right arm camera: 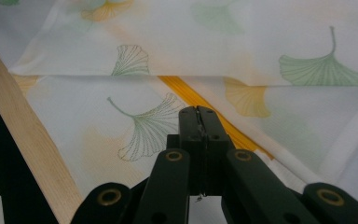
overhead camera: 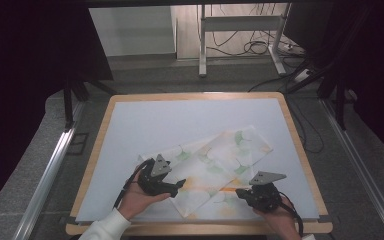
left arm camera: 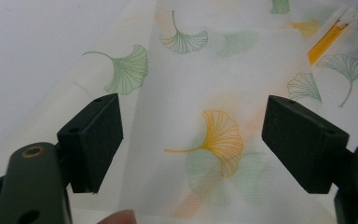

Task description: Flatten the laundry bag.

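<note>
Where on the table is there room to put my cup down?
The bare white mat behind the leaf-print cloth, up to the far wooden edge, is free. The near side is crowded by the cloth, left gripper and right gripper.

Cloth (overhead camera: 215,165) on table (overhead camera: 130,125), left tool (overhead camera: 180,184) and right tool (overhead camera: 240,192) at its near edge

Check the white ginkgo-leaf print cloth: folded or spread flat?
Folded. The white ginkgo-leaf print cloth lies in overlapping layers on the pale table mat; the right gripper view shows a fold edge over a lower layer.
</note>
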Action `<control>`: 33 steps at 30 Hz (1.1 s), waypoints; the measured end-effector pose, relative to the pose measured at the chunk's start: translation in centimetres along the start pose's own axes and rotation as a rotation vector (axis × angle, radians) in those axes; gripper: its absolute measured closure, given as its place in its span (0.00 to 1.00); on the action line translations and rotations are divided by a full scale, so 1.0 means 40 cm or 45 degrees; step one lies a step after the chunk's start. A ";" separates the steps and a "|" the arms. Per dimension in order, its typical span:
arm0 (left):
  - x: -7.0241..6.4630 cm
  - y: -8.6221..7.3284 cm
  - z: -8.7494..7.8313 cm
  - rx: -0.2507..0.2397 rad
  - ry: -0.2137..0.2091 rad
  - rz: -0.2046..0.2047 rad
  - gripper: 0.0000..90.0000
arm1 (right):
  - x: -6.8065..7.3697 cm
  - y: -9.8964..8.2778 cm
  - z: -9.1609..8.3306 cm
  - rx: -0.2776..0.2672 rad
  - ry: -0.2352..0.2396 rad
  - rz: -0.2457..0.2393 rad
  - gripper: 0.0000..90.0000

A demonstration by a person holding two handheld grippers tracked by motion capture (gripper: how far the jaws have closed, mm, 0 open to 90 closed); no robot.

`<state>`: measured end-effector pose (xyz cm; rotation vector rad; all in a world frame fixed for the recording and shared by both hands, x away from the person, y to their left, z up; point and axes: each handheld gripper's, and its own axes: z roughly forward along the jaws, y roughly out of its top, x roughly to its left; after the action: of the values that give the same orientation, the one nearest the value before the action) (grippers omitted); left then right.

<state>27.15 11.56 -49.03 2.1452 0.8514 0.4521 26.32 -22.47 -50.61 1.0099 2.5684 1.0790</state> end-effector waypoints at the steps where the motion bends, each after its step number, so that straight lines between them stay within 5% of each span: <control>1: -0.001 0.000 0.001 0.003 0.001 0.008 0.22 | 0.003 -0.001 0.007 0.028 0.009 -0.016 0.99; 7: -0.008 0.001 0.012 0.013 -0.014 0.021 0.22 | 0.004 -0.009 0.031 0.109 0.026 -0.030 0.99; 14: -0.023 0.011 0.024 0.035 -0.038 0.013 0.22 | 0.000 -0.009 0.032 0.113 0.040 -0.018 0.99; 24: -0.079 0.030 0.060 0.058 -0.093 0.095 0.27 | 0.001 -0.007 0.032 0.118 0.035 -0.038 0.99; 33: -0.116 0.038 0.101 0.122 -0.124 0.093 0.25 | -0.002 -0.007 0.033 0.119 0.047 -0.036 0.99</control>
<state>26.72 5.45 -50.66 2.2728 0.7562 0.3464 26.75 -21.93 -51.76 0.9800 2.6769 0.9884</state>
